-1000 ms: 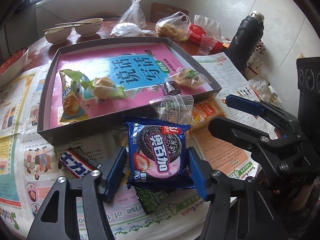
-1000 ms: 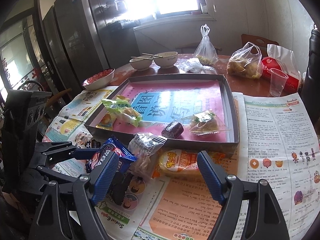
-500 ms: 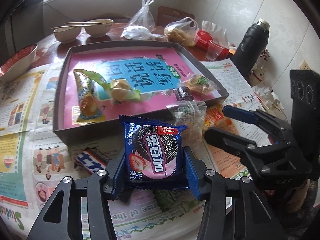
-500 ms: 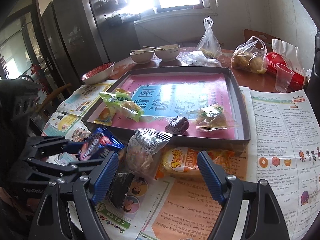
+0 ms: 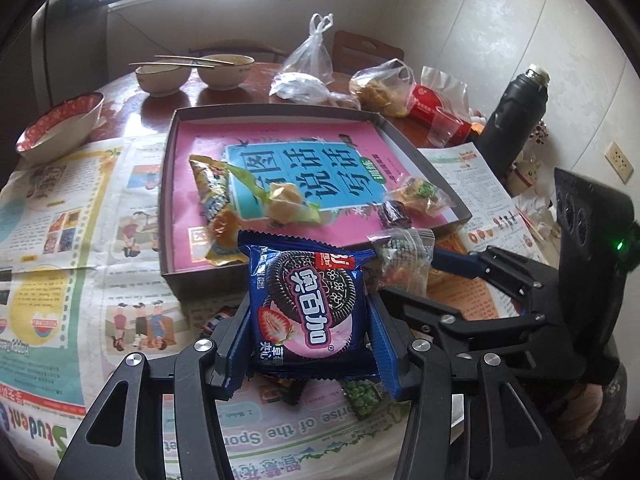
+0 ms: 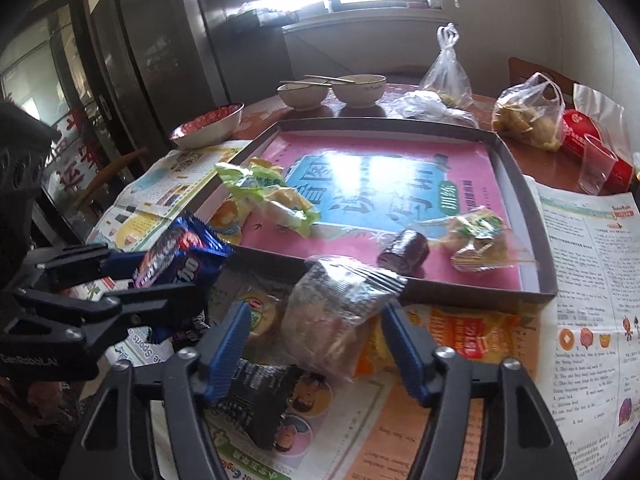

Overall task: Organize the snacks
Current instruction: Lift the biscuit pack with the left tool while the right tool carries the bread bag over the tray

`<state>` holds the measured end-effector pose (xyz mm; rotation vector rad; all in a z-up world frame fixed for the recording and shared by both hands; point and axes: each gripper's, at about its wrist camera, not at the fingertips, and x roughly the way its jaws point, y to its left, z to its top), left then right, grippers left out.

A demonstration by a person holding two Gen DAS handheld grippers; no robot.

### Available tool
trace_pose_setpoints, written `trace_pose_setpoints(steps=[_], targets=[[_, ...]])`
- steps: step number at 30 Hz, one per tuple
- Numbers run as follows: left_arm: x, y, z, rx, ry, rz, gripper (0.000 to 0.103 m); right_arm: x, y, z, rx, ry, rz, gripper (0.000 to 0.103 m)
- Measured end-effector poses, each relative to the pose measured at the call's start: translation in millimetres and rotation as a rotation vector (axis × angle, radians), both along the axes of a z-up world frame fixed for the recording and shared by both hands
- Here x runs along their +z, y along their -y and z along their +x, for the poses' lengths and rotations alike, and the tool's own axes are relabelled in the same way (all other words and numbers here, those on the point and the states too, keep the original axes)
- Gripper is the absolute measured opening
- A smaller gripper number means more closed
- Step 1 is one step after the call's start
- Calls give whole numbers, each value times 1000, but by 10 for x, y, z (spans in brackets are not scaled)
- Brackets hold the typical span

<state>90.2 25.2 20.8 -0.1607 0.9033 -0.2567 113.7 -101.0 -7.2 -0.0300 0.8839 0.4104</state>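
A: Since a second ago the left tool (image 5: 306, 338) has clamped onto the blue cookie pack (image 5: 306, 306) and raised it near the tray (image 5: 170, 184); the right tool (image 6: 316, 350) has been closing around the clear packet (image 6: 336, 312), its pads not yet pressing.

B: Risk?

A: That slippery film may squirt out as it pinches. Five snacks lie in the tray, several loose on the table (image 5: 120, 98); three bowls.

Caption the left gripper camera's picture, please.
Left gripper clamps a blue cookie packet before the shallow grey cardboard tray.
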Motion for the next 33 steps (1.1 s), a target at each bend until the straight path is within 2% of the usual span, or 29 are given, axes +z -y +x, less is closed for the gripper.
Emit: trace_pose_setpoints(steps=[2,7,8,14,33], targets=[[4,-12,-2,5,3,-3,54,-30,-36,12,4,-6,2,59],[21,-46,-3,8,11,-11,54,-88,-64,38,10,-20,17,38],[25,-52,-3,9,14,-12,54,-82,-65,33,11,-16,18,37],[50,-76,-5,17,28,-18,54,-13,-24,-25,8,17,26,35],[237,-68,30,36,90,-28,54,468,351,-30,-71,142,72,35]])
